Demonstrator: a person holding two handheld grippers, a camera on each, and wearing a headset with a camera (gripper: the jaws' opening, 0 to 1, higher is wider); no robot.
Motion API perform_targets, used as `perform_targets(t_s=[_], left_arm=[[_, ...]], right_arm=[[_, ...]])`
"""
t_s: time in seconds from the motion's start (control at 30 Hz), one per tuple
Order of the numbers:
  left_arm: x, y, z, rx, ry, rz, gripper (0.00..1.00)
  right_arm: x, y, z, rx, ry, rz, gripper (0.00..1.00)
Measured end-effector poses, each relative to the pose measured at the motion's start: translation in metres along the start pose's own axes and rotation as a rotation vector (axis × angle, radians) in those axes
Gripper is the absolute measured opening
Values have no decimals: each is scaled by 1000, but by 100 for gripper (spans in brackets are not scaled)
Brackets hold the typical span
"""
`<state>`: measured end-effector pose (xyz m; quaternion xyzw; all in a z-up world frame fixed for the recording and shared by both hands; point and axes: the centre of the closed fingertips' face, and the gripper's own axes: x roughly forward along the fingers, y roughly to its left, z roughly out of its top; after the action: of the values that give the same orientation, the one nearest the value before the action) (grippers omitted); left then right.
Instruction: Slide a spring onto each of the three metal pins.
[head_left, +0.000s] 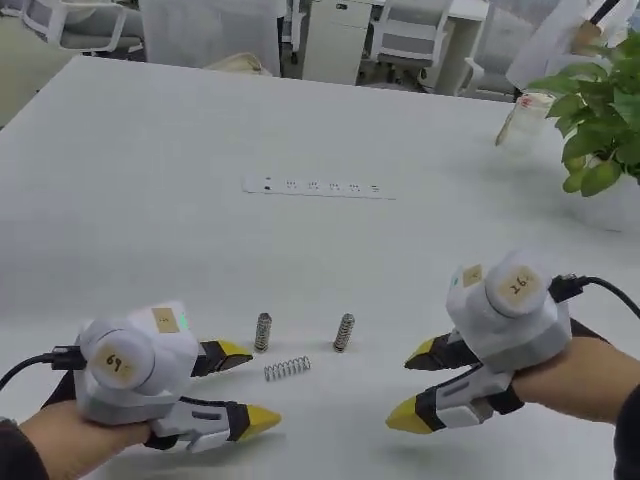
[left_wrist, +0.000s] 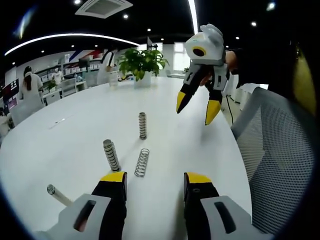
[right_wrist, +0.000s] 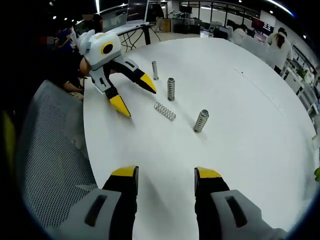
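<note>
- Pretty clearly an open-plan office. The big white tabletop (head_left: 150, 150) looks like a shared meeting table.
- There's a white power strip (head_left: 318, 187) out in the middle of it.
- Swivel chairs (head_left: 410, 35) are lined up along the far edge, and a mesh chair back (left_wrist: 280, 150) sits close in.
- A leafy potted plant (head_left: 600, 110) stands at one corner.
- Overhead there are long light strips (left_wrist: 65, 39), round spots and a ceiling air vent (left_wrist: 102, 6).
- Further back are desks with a dark monitor (right_wrist: 137, 11), and a person (left_wrist: 30, 87) is standing around.

Left gripper (head_left: 258, 385) sits low at near left and right gripper (head_left: 404, 388) faces it, both with jaws apart and empty over the white table (head_left: 150, 200). Between them stand the left upright spring (head_left: 263, 332) and the right upright spring (head_left: 344, 332), apart. A loose spring (head_left: 287, 368) lies flat just in front.
</note>
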<state>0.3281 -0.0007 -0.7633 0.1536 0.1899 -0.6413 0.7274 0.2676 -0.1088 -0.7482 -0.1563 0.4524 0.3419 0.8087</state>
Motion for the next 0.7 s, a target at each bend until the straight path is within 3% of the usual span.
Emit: perform_targets(t_s=[0.33,0.7], left_arm=[[17,1,-3,13,1,-23,34],[28,12,-6,18,11,1,24]], right_arm=[[-1,2,-9,44,1,-15,43],[0,3,-12,59,1,-17,43]])
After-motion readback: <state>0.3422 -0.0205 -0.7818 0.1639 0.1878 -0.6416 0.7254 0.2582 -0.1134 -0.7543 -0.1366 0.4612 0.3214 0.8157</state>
